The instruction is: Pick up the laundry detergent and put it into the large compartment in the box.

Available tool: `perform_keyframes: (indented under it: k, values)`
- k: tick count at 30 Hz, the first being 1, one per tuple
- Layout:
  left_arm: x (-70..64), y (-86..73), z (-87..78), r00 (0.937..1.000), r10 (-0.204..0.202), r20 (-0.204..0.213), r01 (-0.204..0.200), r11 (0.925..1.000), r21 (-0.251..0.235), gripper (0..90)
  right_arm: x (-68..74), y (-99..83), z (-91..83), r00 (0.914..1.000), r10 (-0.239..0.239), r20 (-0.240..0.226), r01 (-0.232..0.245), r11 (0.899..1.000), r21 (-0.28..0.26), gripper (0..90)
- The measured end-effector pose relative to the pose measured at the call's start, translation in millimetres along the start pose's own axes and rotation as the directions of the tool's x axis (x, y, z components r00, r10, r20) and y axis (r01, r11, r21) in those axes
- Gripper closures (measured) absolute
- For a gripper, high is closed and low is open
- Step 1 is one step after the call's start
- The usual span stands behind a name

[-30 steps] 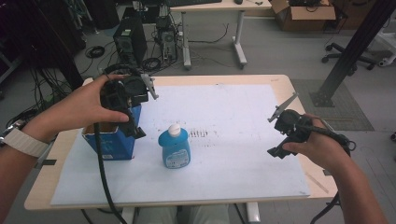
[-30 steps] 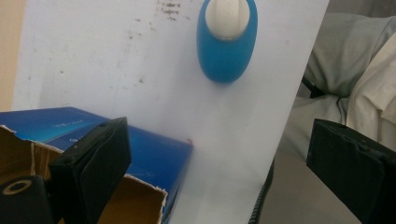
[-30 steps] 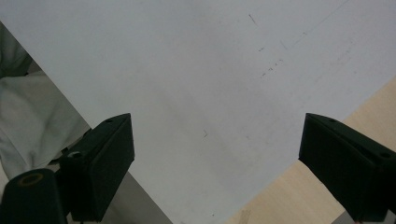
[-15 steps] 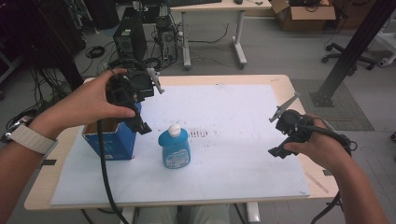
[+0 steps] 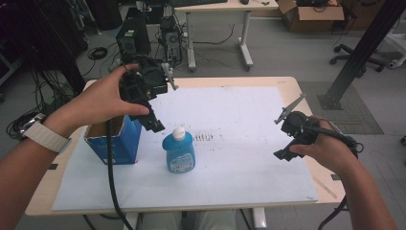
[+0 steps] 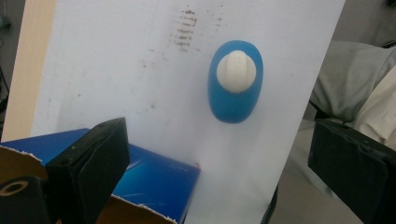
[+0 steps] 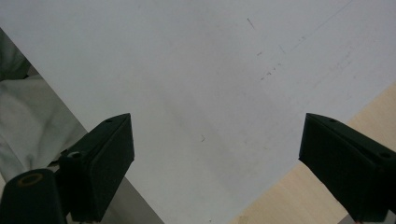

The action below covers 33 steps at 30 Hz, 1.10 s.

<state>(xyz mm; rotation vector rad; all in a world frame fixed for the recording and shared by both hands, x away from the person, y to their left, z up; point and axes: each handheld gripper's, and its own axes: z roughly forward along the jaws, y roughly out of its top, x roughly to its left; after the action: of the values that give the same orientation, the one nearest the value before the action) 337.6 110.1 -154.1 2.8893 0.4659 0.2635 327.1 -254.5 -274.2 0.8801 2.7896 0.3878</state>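
Black jaws spread wide above a blue bottle

Left gripper hangs with jaws apart and empty over the open blue box; the upright blue bottle with its white cap stands just beside that box, below and ahead of them. Right gripper, jaws likewise apart, hovers well away over the white sheet.

Lab: PC towers, cables
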Motion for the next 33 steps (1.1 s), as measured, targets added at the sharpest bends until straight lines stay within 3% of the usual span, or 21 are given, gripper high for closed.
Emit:
perform_keyframes:
  k: [18, 33]
  values:
    - [-0.2, 14.7, 13.9, 0.9998, 0.016, 0.008, -0.016, 0.9998, 0.014, 6.3, 0.7, 2.6, 0.3, 1.0, -0.003, -0.002, 0.003, 1.0, -0.005, 9.9]
    - [-3.4, 25.4, 46.7, 0.9981, 0.039, 0.047, -0.041, 0.9981, 0.046, 6.3, -0.9, 0.9, 0.6, 1.0, 0.001, 0.0, -0.001, 1.0, 0.0, 10.0]
